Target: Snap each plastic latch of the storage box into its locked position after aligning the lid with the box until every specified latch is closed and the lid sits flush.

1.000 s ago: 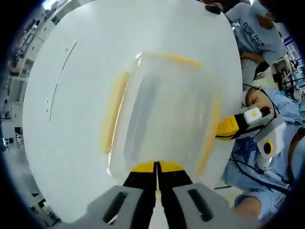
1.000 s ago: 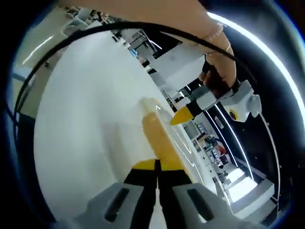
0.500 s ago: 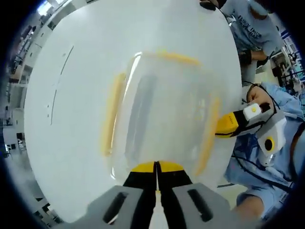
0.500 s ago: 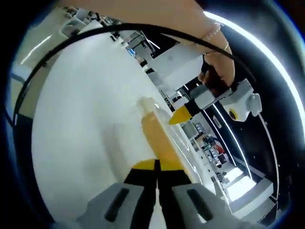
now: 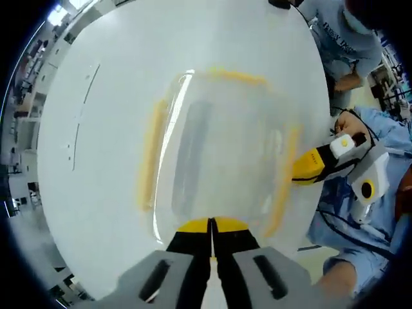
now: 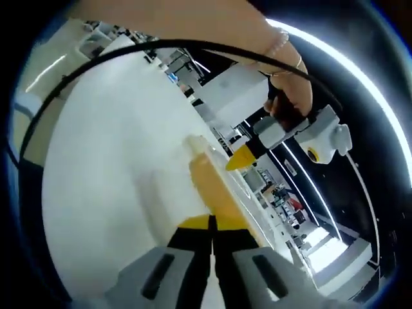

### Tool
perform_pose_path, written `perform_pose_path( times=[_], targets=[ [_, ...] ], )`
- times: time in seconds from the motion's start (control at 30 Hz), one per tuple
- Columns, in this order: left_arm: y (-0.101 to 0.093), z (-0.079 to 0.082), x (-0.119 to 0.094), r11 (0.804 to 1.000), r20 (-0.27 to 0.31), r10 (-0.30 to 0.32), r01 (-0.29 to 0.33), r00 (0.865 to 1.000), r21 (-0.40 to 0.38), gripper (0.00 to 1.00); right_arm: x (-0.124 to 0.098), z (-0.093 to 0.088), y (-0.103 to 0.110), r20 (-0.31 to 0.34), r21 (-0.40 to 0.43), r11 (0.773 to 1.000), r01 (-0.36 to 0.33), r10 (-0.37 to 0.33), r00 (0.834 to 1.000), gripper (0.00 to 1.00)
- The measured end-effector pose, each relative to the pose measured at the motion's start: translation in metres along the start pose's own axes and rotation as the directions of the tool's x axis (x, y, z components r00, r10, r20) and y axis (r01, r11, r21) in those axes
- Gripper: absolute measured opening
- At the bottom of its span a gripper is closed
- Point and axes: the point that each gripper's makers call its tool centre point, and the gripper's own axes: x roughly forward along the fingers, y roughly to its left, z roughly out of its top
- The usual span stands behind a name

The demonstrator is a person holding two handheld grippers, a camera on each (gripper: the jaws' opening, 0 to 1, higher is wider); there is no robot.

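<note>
A clear plastic storage box (image 5: 222,151) with its lid on lies on the white table (image 5: 96,129). Yellow latches run along its sides: left latch (image 5: 149,154), far latch (image 5: 235,76), right latch (image 5: 283,183). My left gripper (image 5: 212,225) is shut, its yellow tips touching the box's near edge. In the left gripper view, the right gripper (image 5: 309,168) presses its yellow tip against the right latch. In the right gripper view, my right gripper (image 6: 212,224) is shut against that yellow latch (image 6: 215,190), and the left gripper (image 6: 243,156) sits at the box's far corner.
A black cable (image 6: 129,51) arcs over the right gripper view beneath a bare arm (image 6: 193,19). A hand (image 6: 290,96) holds the left gripper. People in blue clothing (image 5: 341,38) stand past the table's right edge.
The views have shifted slightly. Both grippers stay shut against the box, and the latches look the same.
</note>
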Motion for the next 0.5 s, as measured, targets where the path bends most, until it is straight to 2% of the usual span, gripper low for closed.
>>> perform_pose_path(
  times=[0.23,0.5],
  targets=[
    [-0.001,-0.0027,-0.001,1.0,0.07,-0.02,0.021,0.997,-0.02,0.0,0.0003,-0.0012,0.0012,-0.012,0.001,1.0,-0.005,0.005,1.0,0.0],
    [0.0008,-0.0015,-0.0025,0.999,0.102,-0.017,0.02,0.995,-0.026,0.0,0.0013,0.0021,-0.0012,0.011,0.002,1.0,0.001,-0.001,1.0,0.0]
  ],
)
